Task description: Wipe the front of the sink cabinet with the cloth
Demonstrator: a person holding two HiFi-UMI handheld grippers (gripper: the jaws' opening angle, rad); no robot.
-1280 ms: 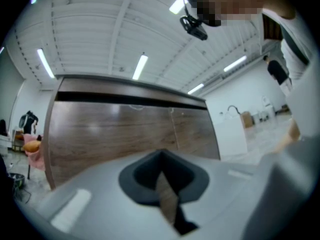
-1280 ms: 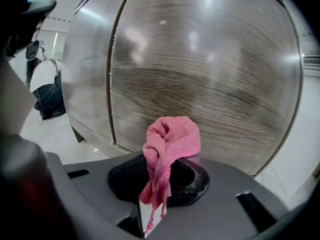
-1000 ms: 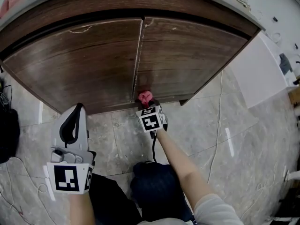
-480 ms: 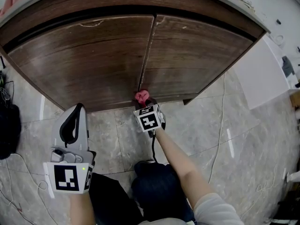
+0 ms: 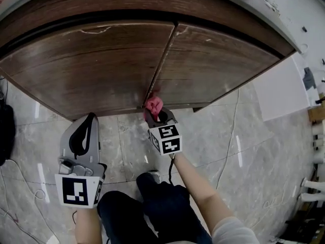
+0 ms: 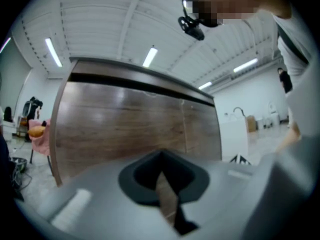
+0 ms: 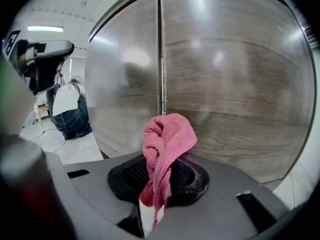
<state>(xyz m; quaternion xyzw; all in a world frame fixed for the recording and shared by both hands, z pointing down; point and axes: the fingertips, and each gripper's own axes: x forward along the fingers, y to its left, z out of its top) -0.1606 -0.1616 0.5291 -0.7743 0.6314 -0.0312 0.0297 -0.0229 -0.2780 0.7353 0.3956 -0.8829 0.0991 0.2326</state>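
Whether the pink cloth (image 5: 153,104) touches the sink cabinet (image 5: 101,60) is unclear. It sits at the door seam by the cabinet's bottom edge, pinched in the right gripper (image 5: 158,117). The left gripper (image 5: 89,119), jaws together on nothing, hangs over the tiled floor (image 5: 264,151).

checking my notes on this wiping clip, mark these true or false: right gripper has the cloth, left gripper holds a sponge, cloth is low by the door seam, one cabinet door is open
1. The right gripper is shut on the pink cloth. True.
2. The left gripper holds a sponge. False: its jaws are together with nothing between them.
3. The cloth is low down, by the seam between the two doors. True.
4. One door of the cabinet hangs open. False: both doors are closed.
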